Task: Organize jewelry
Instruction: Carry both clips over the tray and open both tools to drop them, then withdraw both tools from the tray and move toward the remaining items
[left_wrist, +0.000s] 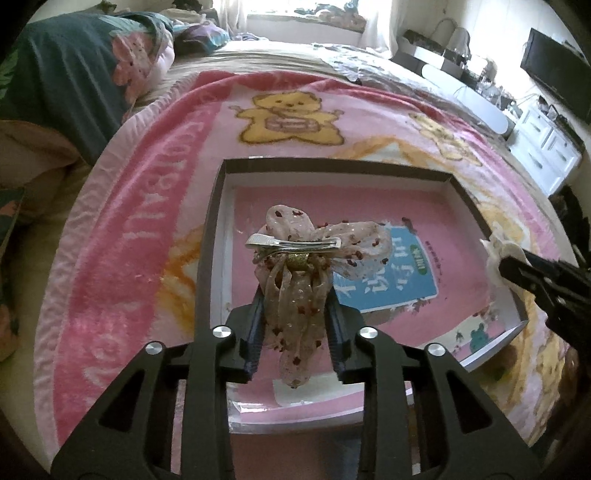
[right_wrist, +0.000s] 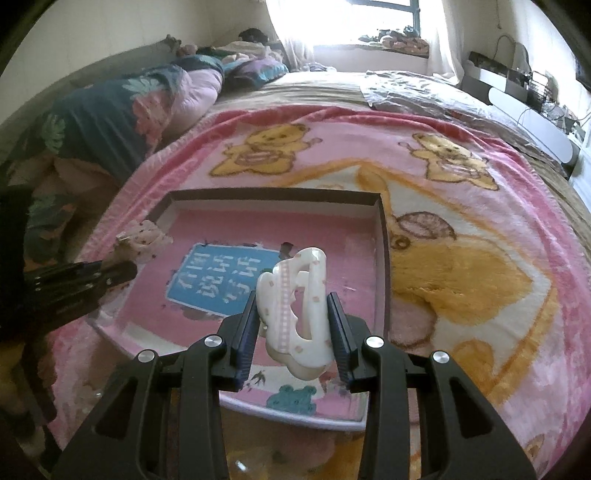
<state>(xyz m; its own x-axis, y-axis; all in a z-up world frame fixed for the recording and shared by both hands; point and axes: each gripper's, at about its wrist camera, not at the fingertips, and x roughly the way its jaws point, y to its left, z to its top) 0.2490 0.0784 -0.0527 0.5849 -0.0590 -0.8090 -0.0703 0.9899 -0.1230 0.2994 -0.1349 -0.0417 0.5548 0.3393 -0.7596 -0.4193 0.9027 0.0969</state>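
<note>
The left gripper (left_wrist: 295, 295) is clamped on the trailing ribbons of a sheer pink bow hair clip (left_wrist: 314, 247), whose silver alligator clip faces up. The bow hangs above the shallow pink box (left_wrist: 332, 164), over its near-left part. The right gripper (right_wrist: 291, 306) pinches a white claw hair clip (right_wrist: 295, 306) between its fingers, holding it roughly upright over the near-right part of the same box. The box lies open on a pink teddy-bear blanket (left_wrist: 147, 206) spread over the bed, and its floor shows a blue printed label (left_wrist: 391, 273); no accessory lies in it that I can see.

The step in hand looks like the placing one: both pieces are lifted and poised over the box, neither set down yet. Next, each gripper likely needs to lower its piece to the box floor and part its fingers. Putting the bow toward the left wall and the claw clip toward the right wall would keep them apart. The bow is limp and may cling to the pads on release, so a low, slow let-go seems wise. The claw clip is rigid and smooth and could tip or skid if dropped from height.
</note>
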